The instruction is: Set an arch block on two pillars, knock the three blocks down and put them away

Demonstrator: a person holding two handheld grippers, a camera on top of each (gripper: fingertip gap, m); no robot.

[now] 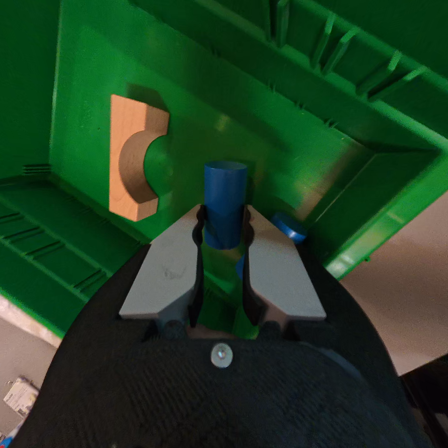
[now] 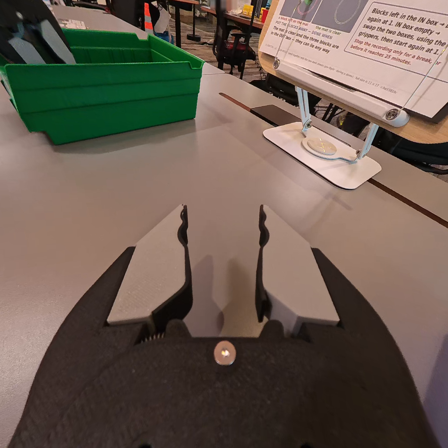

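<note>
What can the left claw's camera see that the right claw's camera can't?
Only the left view looks down into the bin: a blue cylinder clamped in the left claw, a wooden arch block on the bin floor, and another blue cylinder in the corner. Only the right view shows the open, empty right claw over the grey table, plus a paper stand. Both show the green bin.

A white document stand (image 2: 322,155) carrying a printed sheet (image 2: 363,36) rests on the grey worktop (image 2: 145,184), ahead and right of the jaws. Chairs (image 2: 232,48) stand beyond.
</note>
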